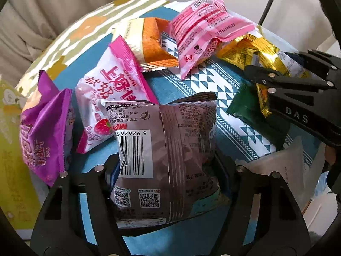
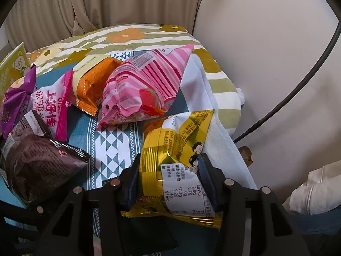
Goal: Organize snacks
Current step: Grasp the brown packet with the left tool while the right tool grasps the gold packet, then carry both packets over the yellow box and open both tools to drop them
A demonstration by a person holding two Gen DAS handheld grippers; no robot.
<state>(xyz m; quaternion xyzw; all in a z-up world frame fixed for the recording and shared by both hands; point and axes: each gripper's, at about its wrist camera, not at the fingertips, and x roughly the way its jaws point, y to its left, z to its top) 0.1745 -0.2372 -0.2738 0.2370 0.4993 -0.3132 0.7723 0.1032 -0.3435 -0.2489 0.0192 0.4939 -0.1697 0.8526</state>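
My left gripper [image 1: 167, 162] is shut on a brown snack packet [image 1: 170, 140], barcode side up, with a finger pressing on each side of it. That brown packet [image 2: 38, 166] also shows at the lower left of the right wrist view. My right gripper [image 2: 170, 164] is shut on a gold foil packet [image 2: 181, 145], pinching it across its middle. In the left wrist view the right gripper [image 1: 262, 89] comes in from the right, with the gold foil packet [image 1: 266, 57] between its fingers. Both packets lie on a teal patterned cloth [image 1: 213, 98].
Loose on the cloth are a pink striped packet [image 1: 204, 34], an orange packet [image 1: 153, 42], a white-and-pink strawberry packet [image 1: 110, 98], a purple packet [image 1: 44, 128], a dark green packet [image 1: 255, 115] and a grey packet [image 1: 283, 166]. A yellow-green box [image 1: 10, 149] stands at the left. Curtain and wall lie behind.
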